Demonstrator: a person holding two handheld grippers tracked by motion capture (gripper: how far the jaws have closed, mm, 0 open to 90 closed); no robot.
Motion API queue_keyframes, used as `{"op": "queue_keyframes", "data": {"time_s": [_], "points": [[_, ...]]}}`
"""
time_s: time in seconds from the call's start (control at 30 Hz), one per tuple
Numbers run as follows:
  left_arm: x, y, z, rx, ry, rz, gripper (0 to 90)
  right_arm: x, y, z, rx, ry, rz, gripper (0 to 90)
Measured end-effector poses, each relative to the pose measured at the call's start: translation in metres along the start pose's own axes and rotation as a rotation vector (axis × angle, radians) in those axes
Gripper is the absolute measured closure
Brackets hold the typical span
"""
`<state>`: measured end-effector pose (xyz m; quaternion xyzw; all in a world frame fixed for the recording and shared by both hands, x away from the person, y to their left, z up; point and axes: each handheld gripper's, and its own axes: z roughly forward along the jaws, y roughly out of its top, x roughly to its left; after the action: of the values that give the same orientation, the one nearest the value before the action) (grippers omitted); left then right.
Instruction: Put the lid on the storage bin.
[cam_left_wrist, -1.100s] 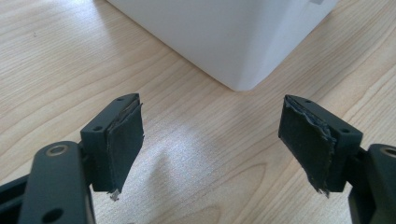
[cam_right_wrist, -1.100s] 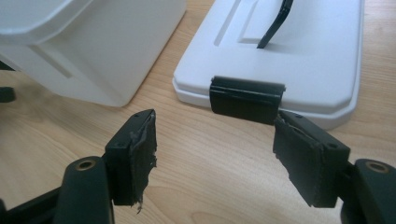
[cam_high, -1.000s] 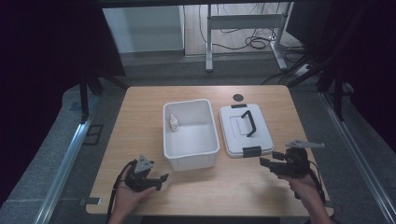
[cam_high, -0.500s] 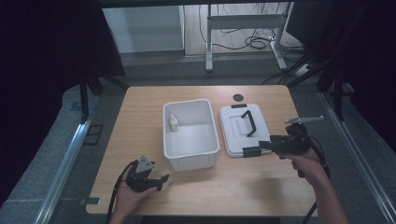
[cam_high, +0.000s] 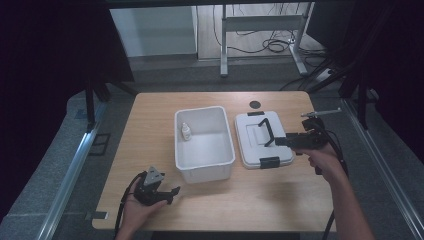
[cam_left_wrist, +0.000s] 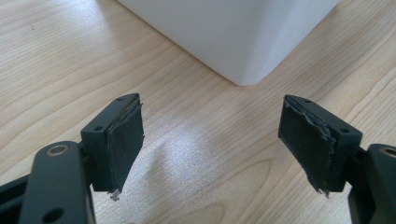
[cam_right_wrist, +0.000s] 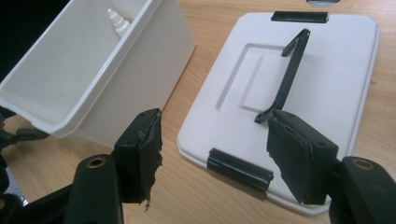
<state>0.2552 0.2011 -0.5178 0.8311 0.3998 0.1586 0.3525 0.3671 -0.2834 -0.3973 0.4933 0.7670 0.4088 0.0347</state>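
Two white plastic pieces sit side by side in the middle of a light wooden table (cam_high: 150, 130): an open bin (cam_high: 204, 144) on the left and its flat lid (cam_high: 262, 140) just to the right, lying top side up. A small white dropper bottle (cam_high: 185, 131) stands inside the bin against its left wall. The lid has a black carrying handle (cam_high: 266, 131), raised upright, and a black latch (cam_high: 269, 162) at its near edge, with a matching one at the far edge.

Over the lid's right edge, the right gripper (cam_high: 284, 142) points toward the handle; its jaws are spread wide with nothing between them, and one pad (cam_right_wrist: 293, 154) lies close to the handle's near end. The left gripper (cam_high: 170, 192) rests near the table's front edge, just short of the bin's near left corner, jaws likewise spread and empty above bare wood. A dark round mark (cam_high: 255, 104) lies on the table beyond the lid.
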Motion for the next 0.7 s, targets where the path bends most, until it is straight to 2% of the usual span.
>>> {"op": "queue_keyframes", "data": {"time_s": [0.13,0.47,0.7], "points": [[0.0,0.0,0.0,0.001,-0.001,0.001,22.6,-0.002,0.007,0.001,0.002,0.0,0.011,36.5],[0.001,0.0,0.0,-0.001,-0.004,-0.002,22.6,-0.004,0.03,0.012,0.054,-0.002,0.033,38.7],[0.0,0.0,0.001,0.0,-0.006,-0.001,22.6,-0.005,0.045,0.02,0.097,-0.004,0.032,44.7]]}}
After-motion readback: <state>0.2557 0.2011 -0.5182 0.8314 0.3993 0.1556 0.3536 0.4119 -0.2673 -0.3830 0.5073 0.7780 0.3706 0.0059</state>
